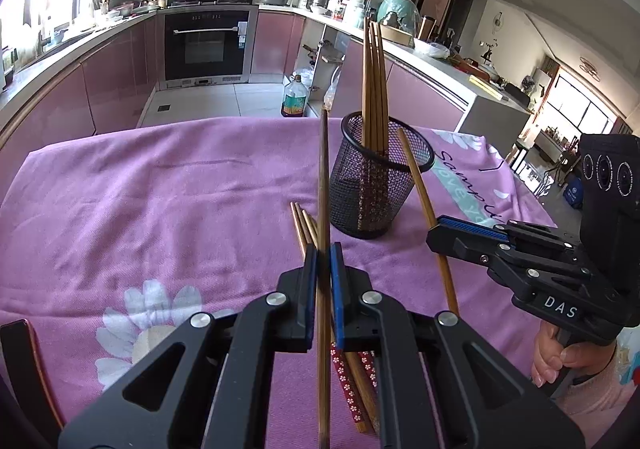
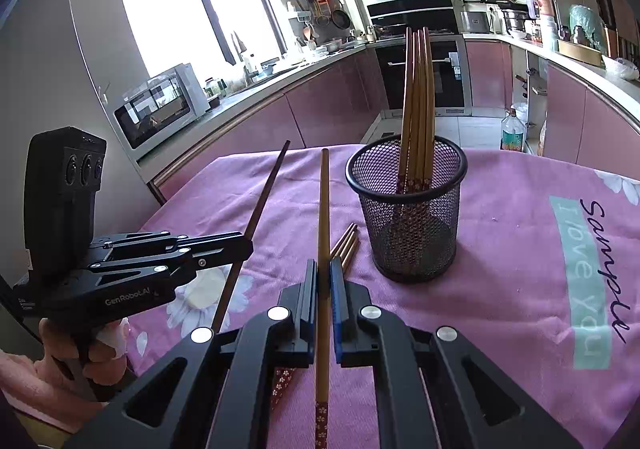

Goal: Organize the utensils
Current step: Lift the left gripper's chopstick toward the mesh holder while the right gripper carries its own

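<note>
**One chopstick in each pair of tongs**

Left tongs [image 1: 323, 249] clenched on a dark brown chopstick [image 1: 323, 177], tip raised toward the mesh cup [image 1: 376, 193]. Right tongs [image 2: 324, 269] clenched on a lighter chopstick [image 2: 323, 209], also angled upward. Mesh cup upright on the pink tablecloth [image 1: 160, 201] over the tabletop, several chopsticks [image 1: 374, 89] standing inside. More loose chopsticks [image 1: 304, 225] flat on the cloth just beside the cup, under the left tongs.
</note>
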Motion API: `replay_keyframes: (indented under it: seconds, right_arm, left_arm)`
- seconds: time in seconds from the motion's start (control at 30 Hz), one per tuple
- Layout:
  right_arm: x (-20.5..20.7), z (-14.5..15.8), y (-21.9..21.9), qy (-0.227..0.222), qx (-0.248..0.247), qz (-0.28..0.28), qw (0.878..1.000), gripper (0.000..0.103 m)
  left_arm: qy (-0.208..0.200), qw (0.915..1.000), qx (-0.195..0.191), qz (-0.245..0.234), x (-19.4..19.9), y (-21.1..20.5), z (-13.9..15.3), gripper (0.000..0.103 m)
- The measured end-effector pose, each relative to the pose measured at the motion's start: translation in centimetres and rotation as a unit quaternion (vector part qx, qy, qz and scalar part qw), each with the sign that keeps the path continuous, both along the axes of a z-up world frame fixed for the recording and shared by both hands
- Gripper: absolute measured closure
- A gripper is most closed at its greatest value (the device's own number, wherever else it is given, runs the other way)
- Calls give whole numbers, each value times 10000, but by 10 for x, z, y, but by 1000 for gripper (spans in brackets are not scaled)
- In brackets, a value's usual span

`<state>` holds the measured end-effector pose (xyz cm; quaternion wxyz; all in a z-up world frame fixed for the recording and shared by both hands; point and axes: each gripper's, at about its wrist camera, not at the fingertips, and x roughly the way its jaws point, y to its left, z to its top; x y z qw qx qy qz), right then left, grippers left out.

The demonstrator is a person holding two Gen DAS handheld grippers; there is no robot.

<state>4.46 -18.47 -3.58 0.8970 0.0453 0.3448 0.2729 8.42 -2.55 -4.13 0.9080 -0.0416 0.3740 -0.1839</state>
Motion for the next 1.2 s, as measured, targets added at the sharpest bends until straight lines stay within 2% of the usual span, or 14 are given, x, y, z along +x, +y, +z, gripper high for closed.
replay_keyframes:
  seconds: [0.77,1.2]
  right_arm:
    - [7,34,-18,-482,167,-188,9985,98]
    - [12,64,-24,-920,211,-273,9952,98]
  left_arm:
    - [-433,9985,-324,-116,1,-1,41,96]
    - [-726,9959,-521,-137,11,-3,70,96]
